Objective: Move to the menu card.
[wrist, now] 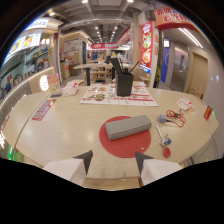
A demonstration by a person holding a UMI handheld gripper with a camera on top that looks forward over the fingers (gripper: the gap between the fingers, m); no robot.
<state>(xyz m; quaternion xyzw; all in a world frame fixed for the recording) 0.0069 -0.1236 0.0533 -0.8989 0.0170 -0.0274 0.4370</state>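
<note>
**Empty claw faces the menu card from the near edge**

The claw stands with its two fingers apart and nothing between them, poised over the near edge of the pale wooden surface. That fits a task of approach only: nothing needs gripping, so the fingers have no reason to close.

Just ahead of the fingertips lies a round red mat with a grey rectangular block resting flat on it, probably there to keep the block from sliding. Off to one side of the mat sit small loose things: a spoon-like utensil and a red-and-white bundle of cord, too small to identify surely.

Beyond the mat, straight along the line of the fingers, the menu card lies flat at the far side of the surface, its printed food pictures facing up. A black holder with dark utensils stands on its middle. A narrow red leaflet lies well apart on the other side.

The card is well ahead, so the move has most of its way to go, in my judgement passing over the mat and block.
</note>
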